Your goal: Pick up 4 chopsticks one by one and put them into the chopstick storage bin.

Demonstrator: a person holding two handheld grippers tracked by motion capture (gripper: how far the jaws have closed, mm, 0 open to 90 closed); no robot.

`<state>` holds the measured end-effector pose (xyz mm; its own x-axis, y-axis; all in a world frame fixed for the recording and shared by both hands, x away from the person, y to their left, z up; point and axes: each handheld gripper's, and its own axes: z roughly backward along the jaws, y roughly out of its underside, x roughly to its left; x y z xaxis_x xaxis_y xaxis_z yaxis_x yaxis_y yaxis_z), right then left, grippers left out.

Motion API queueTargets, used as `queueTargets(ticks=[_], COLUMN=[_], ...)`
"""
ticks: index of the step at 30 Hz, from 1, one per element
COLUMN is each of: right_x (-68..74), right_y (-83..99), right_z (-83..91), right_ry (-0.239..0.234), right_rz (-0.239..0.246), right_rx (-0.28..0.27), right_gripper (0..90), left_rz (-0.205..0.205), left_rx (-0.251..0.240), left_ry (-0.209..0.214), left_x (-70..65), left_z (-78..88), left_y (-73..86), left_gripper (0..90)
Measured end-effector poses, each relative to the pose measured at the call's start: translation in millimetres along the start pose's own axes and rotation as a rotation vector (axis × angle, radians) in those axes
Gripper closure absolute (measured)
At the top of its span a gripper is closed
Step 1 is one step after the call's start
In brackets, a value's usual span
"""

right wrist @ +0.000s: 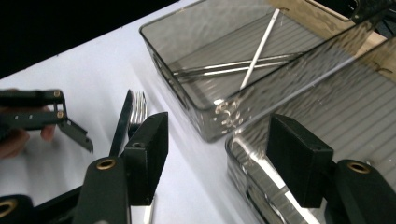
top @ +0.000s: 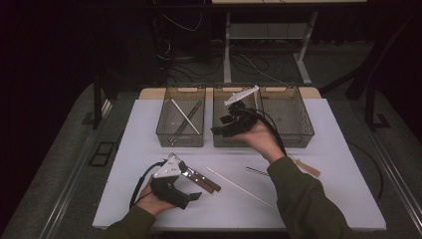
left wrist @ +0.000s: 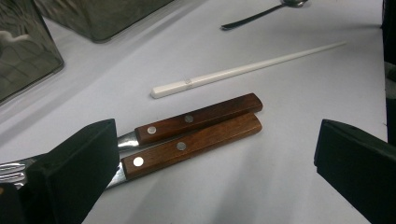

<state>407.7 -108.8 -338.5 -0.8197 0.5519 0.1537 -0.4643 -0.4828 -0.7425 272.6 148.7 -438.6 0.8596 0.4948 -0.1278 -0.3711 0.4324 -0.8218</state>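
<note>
A: What's sitting on the table (top: 149,199)?

B: Three smoky bins are standing in a row along the far edge. The left bin (top: 181,134) is holding a white chopstick crossed over some metal cutlery. The middle bin (top: 221,141) is lying under the right gripper (top: 222,128), and the right bin (top: 293,130) is standing beside it.

A: Is that gripper carrying anything?

B: No. Its jaws are standing apart with nothing between them, hanging over the near wall of the middle bin.

A: And the left gripper (top: 191,197)?

B: It's resting low at the near left, jaws wide and empty. Two wooden-handled utensils (left wrist: 196,133) are lying side by side on the table just ahead of it, touching each other, closer to one jaw.

A: Anything smaller?

B: A second chopstick (left wrist: 243,70) is lying just past the handles, and a spoon (left wrist: 261,14) is lying farther off.
</note>
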Motion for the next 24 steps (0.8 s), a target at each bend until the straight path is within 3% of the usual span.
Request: queueTargets(ticks=[4, 5, 24], right_x=[-1.5, -2.0, -4.2], right_y=[11.8, 14.7, 71.2], right_z=[5.7, 7.3, 35.2], right_ry=[0.000, 0.001, 0.014], right_rz=[0.005, 0.007, -0.001], right_rx=[-0.003, -0.003, -0.010], right_gripper=[39.1, 39.0, 33.9], left_rz=[0.004, -0.015, -0.008], left_rx=[-0.001, 0.016, 0.015], left_ry=[-0.002, -0.001, -0.004], left_x=[-0.2, 1.1, 1.4], left_z=[-0.7, 0.2, -0.9], left_y=[0.3, 0.1, 0.7], left_gripper=[0.0, 0.0, 0.0])
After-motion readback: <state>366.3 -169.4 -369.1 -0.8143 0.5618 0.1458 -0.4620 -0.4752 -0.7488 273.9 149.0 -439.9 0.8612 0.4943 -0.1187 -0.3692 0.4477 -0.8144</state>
